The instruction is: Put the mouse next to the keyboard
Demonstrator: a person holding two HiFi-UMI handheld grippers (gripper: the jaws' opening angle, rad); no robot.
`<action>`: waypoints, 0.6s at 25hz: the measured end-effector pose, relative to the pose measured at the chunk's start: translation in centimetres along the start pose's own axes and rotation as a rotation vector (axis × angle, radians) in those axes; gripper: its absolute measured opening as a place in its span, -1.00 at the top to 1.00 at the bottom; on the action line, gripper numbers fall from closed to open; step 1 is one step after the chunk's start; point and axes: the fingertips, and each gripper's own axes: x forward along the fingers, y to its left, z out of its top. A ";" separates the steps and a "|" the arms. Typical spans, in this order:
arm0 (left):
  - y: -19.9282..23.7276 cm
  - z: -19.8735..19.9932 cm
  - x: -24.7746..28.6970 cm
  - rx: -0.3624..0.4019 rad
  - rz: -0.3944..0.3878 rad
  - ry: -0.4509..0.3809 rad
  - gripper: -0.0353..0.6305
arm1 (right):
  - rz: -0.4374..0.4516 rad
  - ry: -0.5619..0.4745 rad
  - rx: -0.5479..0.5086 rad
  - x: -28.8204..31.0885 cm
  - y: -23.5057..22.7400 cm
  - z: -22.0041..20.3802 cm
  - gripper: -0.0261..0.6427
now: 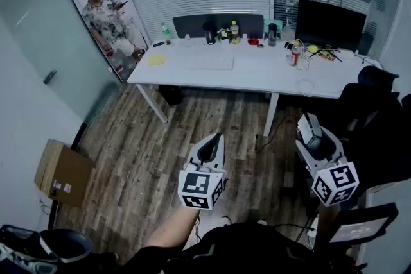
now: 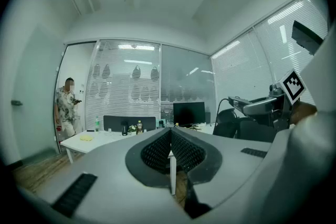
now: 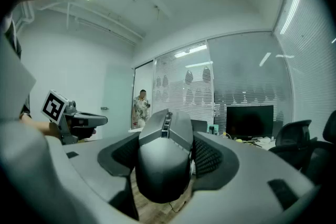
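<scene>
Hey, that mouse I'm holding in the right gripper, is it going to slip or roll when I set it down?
The mouse looks rigid with a smooth, rounded shell, so it might slip, though the textured pads on the right gripper should help. Its underside is hidden; it probably sits flat rather than rolls.

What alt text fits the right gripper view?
A dark mouse clamped between the right tongs fills the centre of the picture. Beyond it are a monitor at right, a person standing in a doorway, and the left tongs near the left edge.
</scene>
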 end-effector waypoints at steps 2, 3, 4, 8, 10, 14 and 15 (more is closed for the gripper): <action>0.0 0.0 0.0 -0.001 0.004 -0.002 0.81 | 0.000 -0.001 0.001 0.0 -0.1 0.1 0.04; 0.0 0.0 0.0 -0.002 0.006 -0.003 0.81 | -0.001 -0.001 0.002 0.0 -0.2 0.1 0.04; -0.1 0.0 0.0 -0.002 0.008 -0.003 0.81 | -0.002 -0.002 0.004 -0.1 -0.3 0.1 0.04; 0.1 0.1 -0.1 -0.002 0.018 -0.008 0.81 | -0.003 -0.007 0.012 0.0 -0.4 0.0 0.04; 0.2 0.2 -0.2 -0.001 0.023 -0.010 0.81 | 0.001 -0.012 0.024 0.1 -0.4 0.2 0.04; 0.8 0.4 -0.7 -0.004 0.031 -0.018 0.81 | 0.010 -0.029 0.025 0.4 0.0 0.8 0.03; 0.9 0.4 -0.9 -0.003 0.033 -0.019 0.81 | 0.013 -0.032 0.031 0.5 0.1 1.0 0.03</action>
